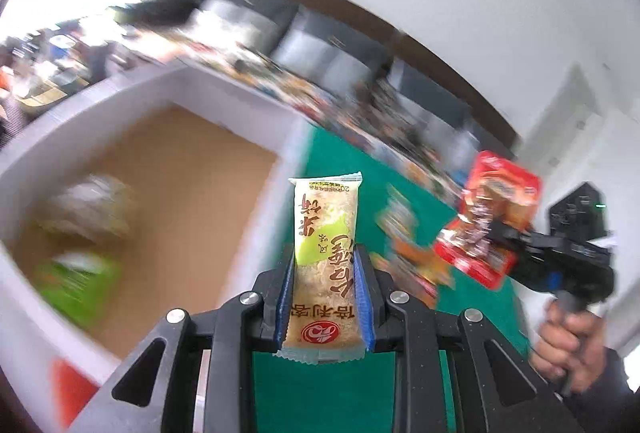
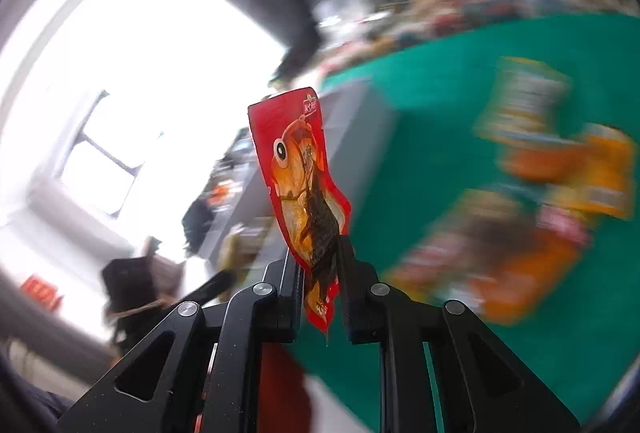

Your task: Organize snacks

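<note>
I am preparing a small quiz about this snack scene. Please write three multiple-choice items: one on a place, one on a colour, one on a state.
1. Where does the green packet lie?
A. inside the box
B. on the green cloth
C. in the right gripper

2. What colour is the packet held by the right gripper?
A. blue
B. red
C. white

3. What is the state of the left gripper?
A. wide open and empty
B. shut on the rice cracker
C. shut on nothing

Answers:
1 A: the left wrist view shows it on the box's brown floor, within the white walls.
2 B: the red packet sticks up between the right gripper's fingers.
3 B: the blue pads press on both sides of the cracker wrapper.
</note>
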